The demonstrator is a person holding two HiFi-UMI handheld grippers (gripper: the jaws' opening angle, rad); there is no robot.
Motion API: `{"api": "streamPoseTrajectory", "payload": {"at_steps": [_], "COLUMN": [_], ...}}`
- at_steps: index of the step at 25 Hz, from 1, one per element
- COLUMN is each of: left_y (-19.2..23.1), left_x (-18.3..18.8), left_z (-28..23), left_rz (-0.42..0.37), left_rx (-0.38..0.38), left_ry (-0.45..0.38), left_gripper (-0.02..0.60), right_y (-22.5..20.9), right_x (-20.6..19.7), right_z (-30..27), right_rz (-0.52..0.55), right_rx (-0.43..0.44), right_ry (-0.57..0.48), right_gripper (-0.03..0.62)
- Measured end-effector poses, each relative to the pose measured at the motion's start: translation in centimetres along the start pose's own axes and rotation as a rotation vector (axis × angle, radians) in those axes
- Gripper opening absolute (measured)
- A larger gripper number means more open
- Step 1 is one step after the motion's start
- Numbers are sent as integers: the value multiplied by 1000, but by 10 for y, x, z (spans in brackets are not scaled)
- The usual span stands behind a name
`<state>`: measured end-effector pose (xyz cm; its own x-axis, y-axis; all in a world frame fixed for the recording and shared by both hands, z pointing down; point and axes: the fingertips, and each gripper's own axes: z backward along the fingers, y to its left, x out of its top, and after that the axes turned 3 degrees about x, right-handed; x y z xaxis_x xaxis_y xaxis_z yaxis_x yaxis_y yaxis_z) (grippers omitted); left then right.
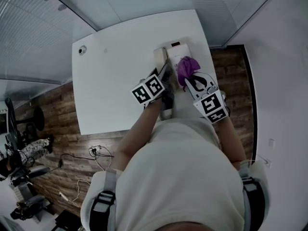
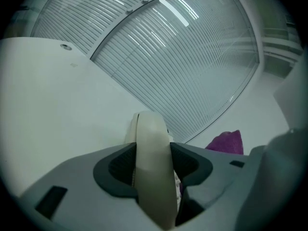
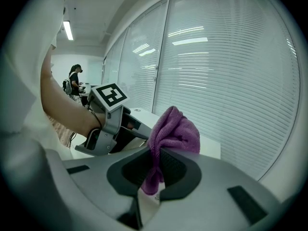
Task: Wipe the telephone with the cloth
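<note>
The cream telephone (image 1: 177,49) stands at the far right of the white table (image 1: 110,85). My left gripper (image 1: 166,73) is shut on its cream handset (image 1: 160,57). In the left gripper view the handset (image 2: 151,143) stands on edge between the pads of the left gripper (image 2: 153,165), which press on both its sides. My right gripper (image 1: 190,78) is shut on a bunched purple cloth (image 1: 186,67) just right of the handset and over the phone's near end. The cloth (image 3: 174,129) puffs out above the jaws of the right gripper (image 3: 155,170), and the left gripper (image 3: 113,124) shows to its left.
A small round fitting (image 1: 82,49) sits at the table's far left corner. Slatted blinds (image 2: 192,57) run behind the table. Cables (image 1: 96,153) lie on the wooden floor at the near left. A person (image 3: 74,78) stands far back in the room.
</note>
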<state>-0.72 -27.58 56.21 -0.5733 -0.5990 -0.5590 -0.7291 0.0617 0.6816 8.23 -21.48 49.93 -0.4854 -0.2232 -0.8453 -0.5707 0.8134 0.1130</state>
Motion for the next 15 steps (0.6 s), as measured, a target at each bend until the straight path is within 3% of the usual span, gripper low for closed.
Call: {"api": "streamPoseTrajectory", "payload": {"at_steps": [7, 15], "left_y": [-14, -16], "left_x": [4, 1], "left_z": [2, 4], "left_rz": [-9, -65], "left_rx": [-44, -45], "left_ry": [-11, 2], "left_gripper": [224, 224], "right_y": [0, 3], "right_x": [0, 1], "right_z": [-2, -3], "right_rz": [-5, 0], "right_rx": [1, -5], "right_ry": [0, -12], "right_gripper": [46, 46]}}
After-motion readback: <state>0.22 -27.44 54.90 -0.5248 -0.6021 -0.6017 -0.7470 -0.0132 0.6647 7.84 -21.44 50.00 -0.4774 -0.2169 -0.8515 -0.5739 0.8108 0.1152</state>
